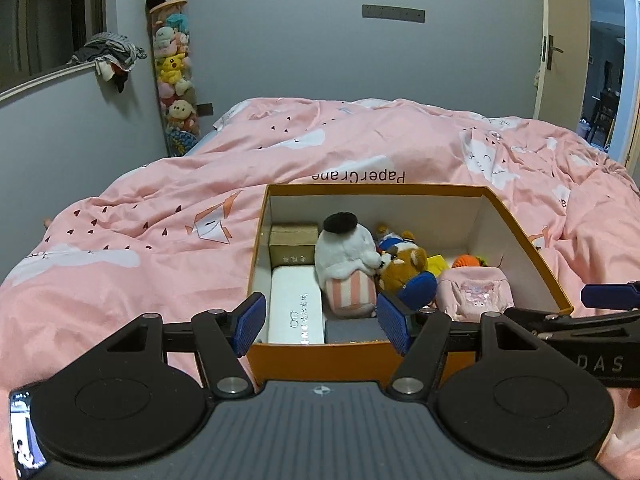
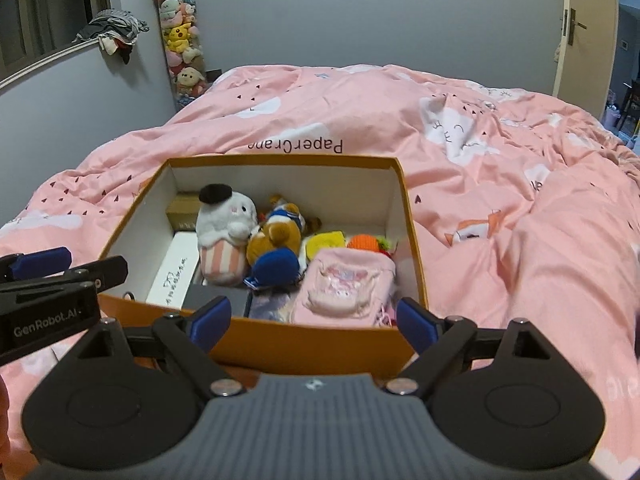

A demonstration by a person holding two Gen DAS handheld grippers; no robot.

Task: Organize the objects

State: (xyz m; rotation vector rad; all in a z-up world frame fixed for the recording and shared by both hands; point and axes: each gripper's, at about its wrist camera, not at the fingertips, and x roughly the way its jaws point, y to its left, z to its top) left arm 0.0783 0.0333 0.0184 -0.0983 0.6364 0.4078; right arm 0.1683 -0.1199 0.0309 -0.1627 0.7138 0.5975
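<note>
An orange box with a white inside lies open on the bed. In it are a white plush in a striped cup, a brown plush, a pink pouch, a white case, a tan carton and an orange knitted carrot. My left gripper hovers open by the box's near wall, holding nothing. My right gripper is also open and empty, near the front right corner.
A pink duvet covers the bed around the box. A clear tube of plush toys stands in the far left corner. Clothes lie on the window sill. A door stands at the right.
</note>
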